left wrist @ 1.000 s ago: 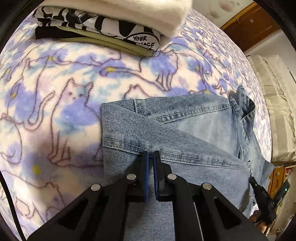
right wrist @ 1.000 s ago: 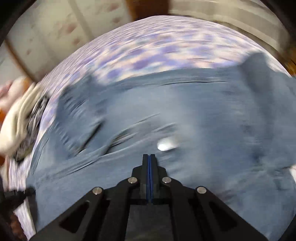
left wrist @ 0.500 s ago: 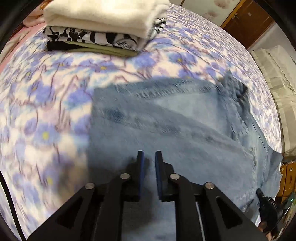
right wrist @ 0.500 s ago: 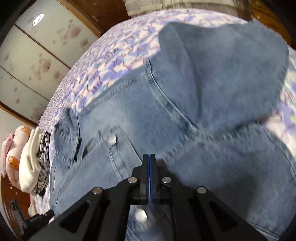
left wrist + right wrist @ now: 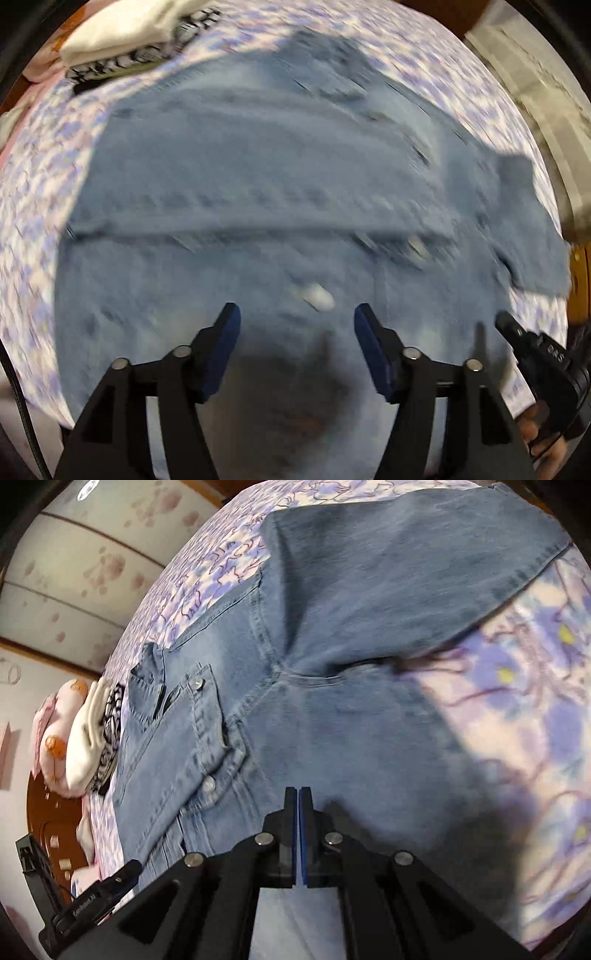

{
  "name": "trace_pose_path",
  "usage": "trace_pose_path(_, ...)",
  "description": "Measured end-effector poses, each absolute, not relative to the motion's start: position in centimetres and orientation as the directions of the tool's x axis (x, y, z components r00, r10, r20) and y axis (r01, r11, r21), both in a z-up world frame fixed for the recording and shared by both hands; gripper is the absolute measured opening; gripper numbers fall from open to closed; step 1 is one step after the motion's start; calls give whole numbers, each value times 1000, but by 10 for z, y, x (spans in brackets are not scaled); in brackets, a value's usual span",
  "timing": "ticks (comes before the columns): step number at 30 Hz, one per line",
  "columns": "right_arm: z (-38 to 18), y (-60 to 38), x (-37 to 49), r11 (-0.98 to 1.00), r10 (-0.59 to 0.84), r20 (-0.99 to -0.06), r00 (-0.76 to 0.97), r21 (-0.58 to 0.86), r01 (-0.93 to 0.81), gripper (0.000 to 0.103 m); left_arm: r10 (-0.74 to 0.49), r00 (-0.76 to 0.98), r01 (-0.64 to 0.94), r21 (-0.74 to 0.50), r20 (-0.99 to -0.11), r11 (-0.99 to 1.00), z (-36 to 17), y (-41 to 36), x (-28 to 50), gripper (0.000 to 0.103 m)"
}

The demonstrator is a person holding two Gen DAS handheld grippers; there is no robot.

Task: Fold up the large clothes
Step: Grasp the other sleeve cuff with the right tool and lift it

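Left gripper (image 5: 295,325) let go, jaws opening above denim shirt (image 5: 258,184), nothing between. Right gripper (image 5: 298,805) pressed together, empty. 1 fold placed; sleeve next.

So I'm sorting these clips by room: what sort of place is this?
Most likely a bedroom. A denim shirt lies on a cat-print blanket spread like bedding, folded clothes are stacked at its far end, and a pink plush toy sits beside them.
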State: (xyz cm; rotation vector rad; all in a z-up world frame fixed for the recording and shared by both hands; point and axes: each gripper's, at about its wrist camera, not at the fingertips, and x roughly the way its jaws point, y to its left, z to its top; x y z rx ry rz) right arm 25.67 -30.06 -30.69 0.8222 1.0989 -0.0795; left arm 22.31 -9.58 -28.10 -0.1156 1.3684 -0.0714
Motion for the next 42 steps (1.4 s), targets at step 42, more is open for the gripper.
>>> trace_pose_path(42, -346, -687, 237, 379, -4, -732, 681, 629, 679, 34, -151, 31, 159, -145, -988, 977, -276, -360, 211, 80)
